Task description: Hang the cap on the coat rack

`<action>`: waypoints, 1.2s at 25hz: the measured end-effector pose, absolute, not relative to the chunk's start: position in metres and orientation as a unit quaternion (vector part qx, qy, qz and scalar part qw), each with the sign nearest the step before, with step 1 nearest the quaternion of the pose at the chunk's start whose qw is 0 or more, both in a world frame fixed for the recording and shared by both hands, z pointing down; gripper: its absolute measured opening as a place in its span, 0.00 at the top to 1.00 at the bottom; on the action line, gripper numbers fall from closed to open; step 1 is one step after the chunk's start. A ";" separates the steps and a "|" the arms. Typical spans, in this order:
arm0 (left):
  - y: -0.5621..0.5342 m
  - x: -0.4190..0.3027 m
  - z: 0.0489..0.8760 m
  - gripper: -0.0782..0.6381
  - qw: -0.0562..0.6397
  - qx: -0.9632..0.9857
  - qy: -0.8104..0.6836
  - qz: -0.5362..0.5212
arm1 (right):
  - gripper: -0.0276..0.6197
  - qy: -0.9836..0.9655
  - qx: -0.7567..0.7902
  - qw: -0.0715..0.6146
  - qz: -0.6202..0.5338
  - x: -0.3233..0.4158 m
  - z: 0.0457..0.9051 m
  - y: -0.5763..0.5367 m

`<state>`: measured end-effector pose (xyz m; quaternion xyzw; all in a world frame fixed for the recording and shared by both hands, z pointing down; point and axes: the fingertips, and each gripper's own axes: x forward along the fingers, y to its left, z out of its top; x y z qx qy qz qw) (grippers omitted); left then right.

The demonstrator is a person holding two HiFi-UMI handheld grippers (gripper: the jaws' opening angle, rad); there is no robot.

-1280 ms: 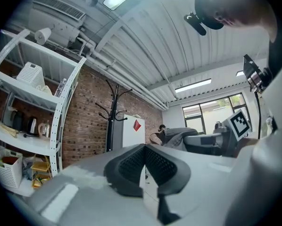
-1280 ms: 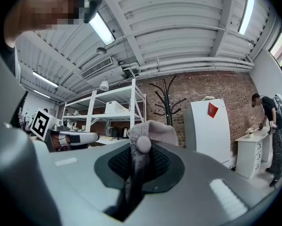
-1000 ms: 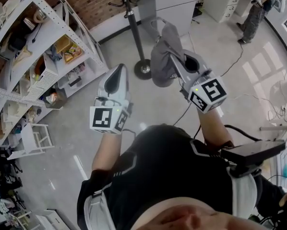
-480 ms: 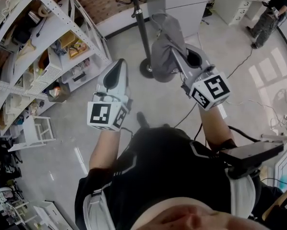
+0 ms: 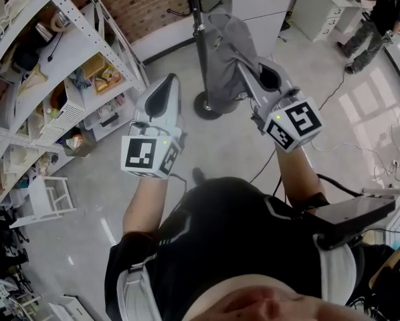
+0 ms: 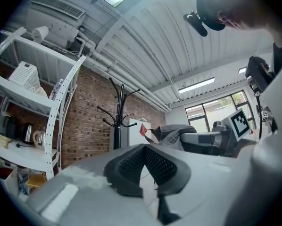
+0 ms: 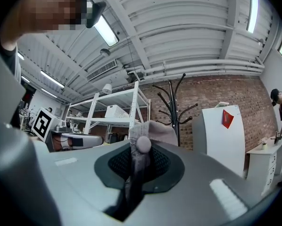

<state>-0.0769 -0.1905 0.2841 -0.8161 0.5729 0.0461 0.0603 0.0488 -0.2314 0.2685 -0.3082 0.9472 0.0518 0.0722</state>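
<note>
Cap is what I carry, and in the head view it hangs as grey cloth from the right gripper, raised in front of me. It is just beside the black pole of the rack, on its right side, and I cannot tell if it touches the pole. I judge that it is held high because the hooks are up there, above what this view shows. The left gripper is up too, on the left of the pole, and it carries nothing. I think it waits there to help if the cloth slips.

In the left gripper view, the pads of this gripper are pressed together with nothing between them. Beyond them I see the rack with its curved hooks against the brick wall, and the cap to the right of it.

In the right gripper view, the gripper is clamped on a fold of the cap, with the top button just over the pads. The rack stands right behind the cap. The hooks are higher than the cap, so I judge that the hanging is not yet done.
</note>
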 end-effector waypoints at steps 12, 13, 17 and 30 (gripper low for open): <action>-0.226 -0.103 0.244 0.91 0.088 -0.827 0.552 0.062 | 0.91 0.938 -0.322 0.090 0.096 0.020 0.223 -0.256; -0.229 -0.105 0.242 0.91 0.087 -0.828 0.550 0.062 | 0.91 0.936 -0.324 0.093 0.099 0.018 0.218 -0.259; -0.242 -0.117 0.229 0.91 0.088 -0.828 0.549 0.073 | 0.91 0.930 -0.332 0.107 0.113 0.011 0.200 -0.264; -0.265 -0.130 0.177 0.91 0.127 -0.843 0.515 0.086 | 0.91 0.914 -0.346 0.128 0.166 -0.015 0.148 -0.267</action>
